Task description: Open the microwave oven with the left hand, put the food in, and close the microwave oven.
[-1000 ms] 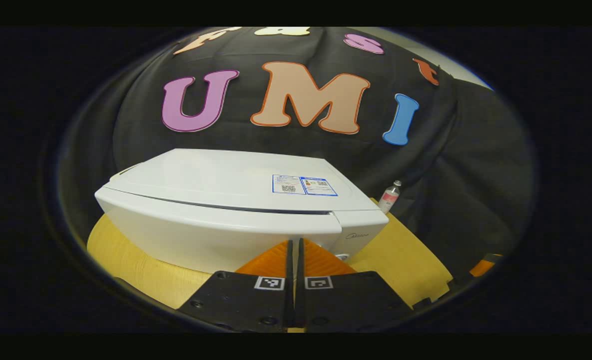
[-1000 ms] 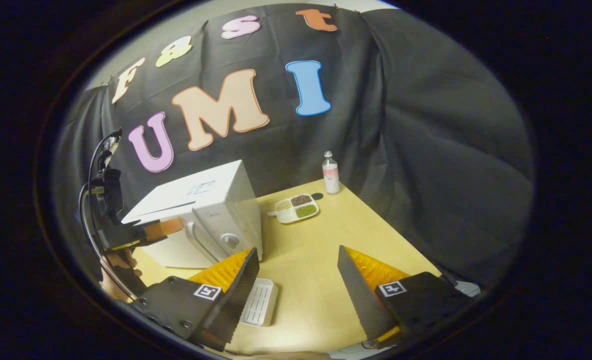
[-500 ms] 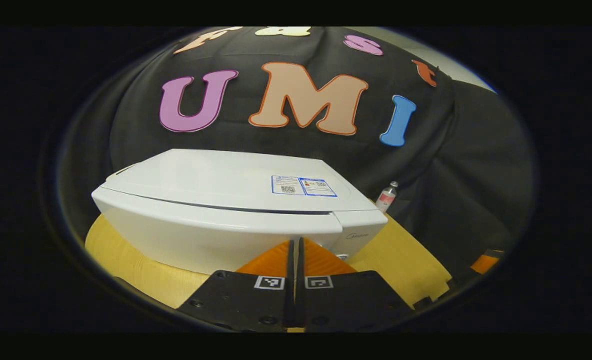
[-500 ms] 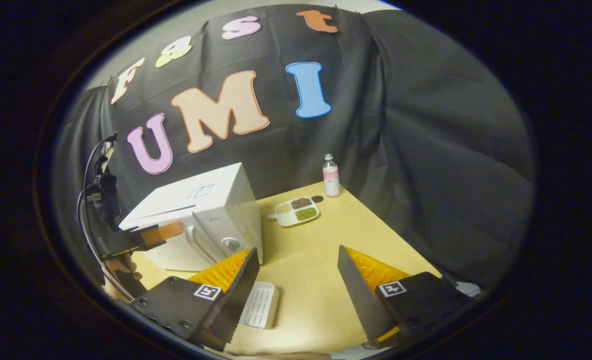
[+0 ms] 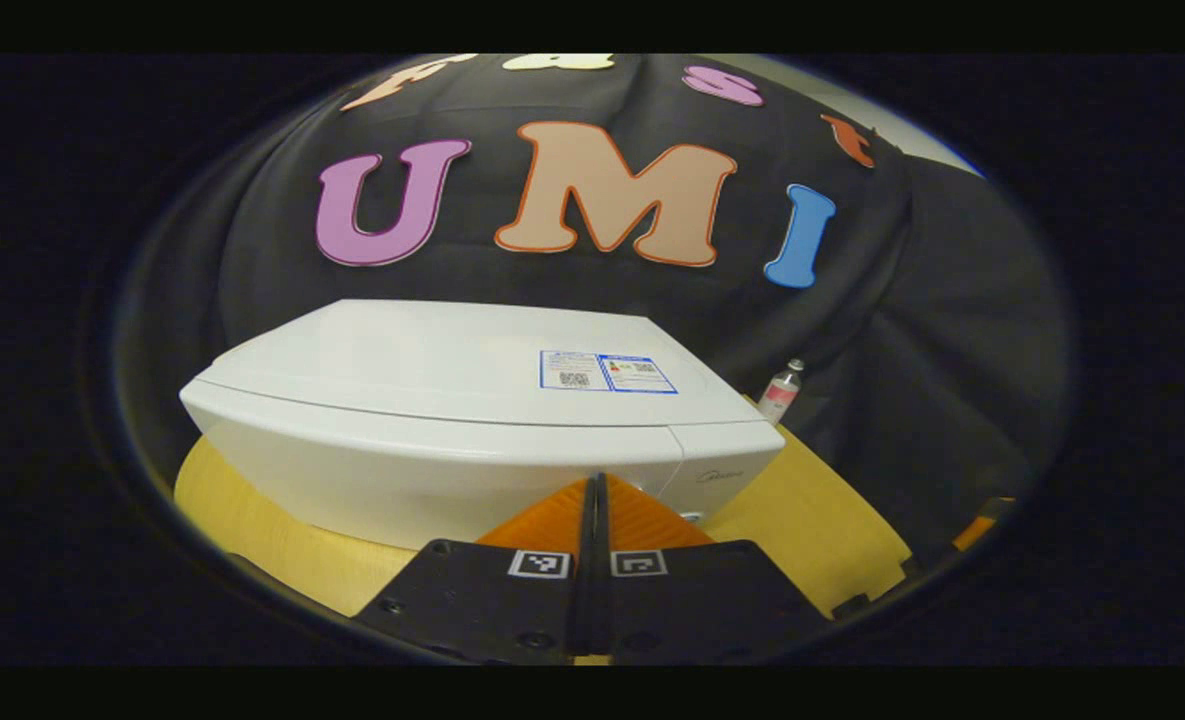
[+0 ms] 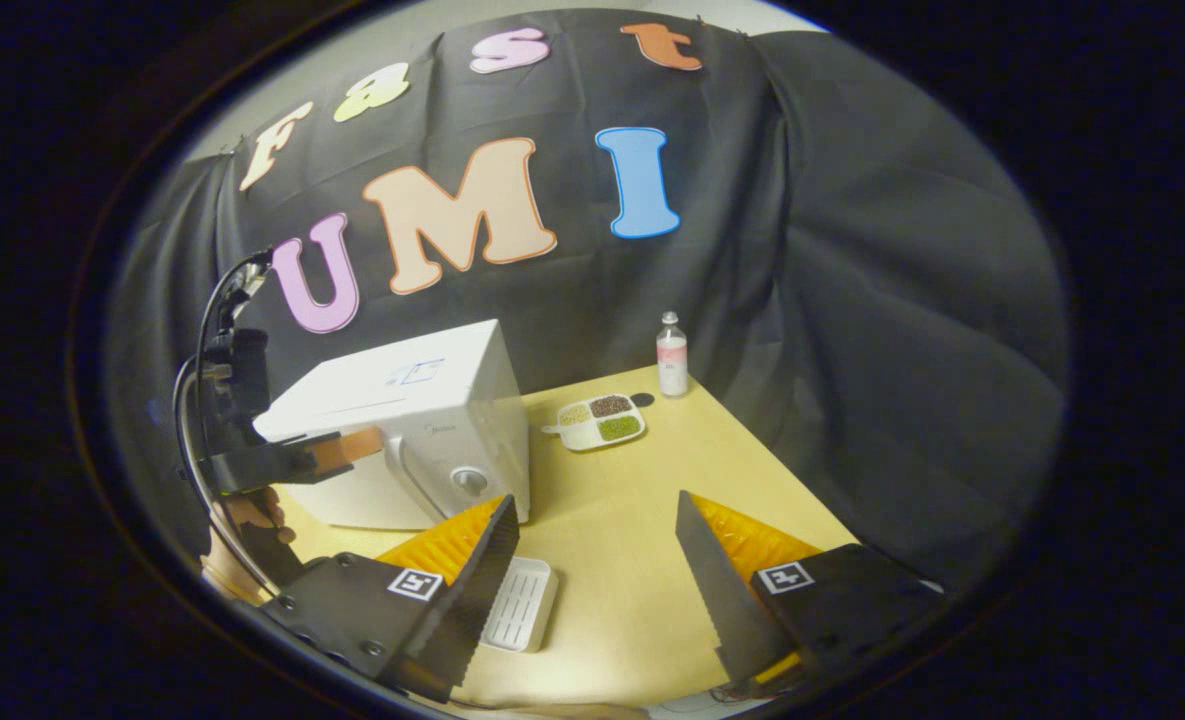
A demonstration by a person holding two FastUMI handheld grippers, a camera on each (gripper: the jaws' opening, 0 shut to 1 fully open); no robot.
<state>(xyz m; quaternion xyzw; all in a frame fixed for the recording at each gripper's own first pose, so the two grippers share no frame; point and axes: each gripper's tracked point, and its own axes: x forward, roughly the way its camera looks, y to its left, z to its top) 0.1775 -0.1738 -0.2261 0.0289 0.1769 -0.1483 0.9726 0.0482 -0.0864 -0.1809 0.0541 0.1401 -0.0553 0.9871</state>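
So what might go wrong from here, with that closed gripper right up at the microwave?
The left gripper is shut against the microwave door, which looks closed; pushing harder could slide the oven on the table. The food tray lies beside the microwave, apart from the open right gripper, so the food may not have gone in. The bottle behind the tray could be knocked over.

Each gripper, left gripper (image 5: 593,500) and right gripper (image 6: 592,560), has black screwed finger mounts carrying square black-and-white markers. Black cables (image 6: 197,400) loop above the left gripper's black body.
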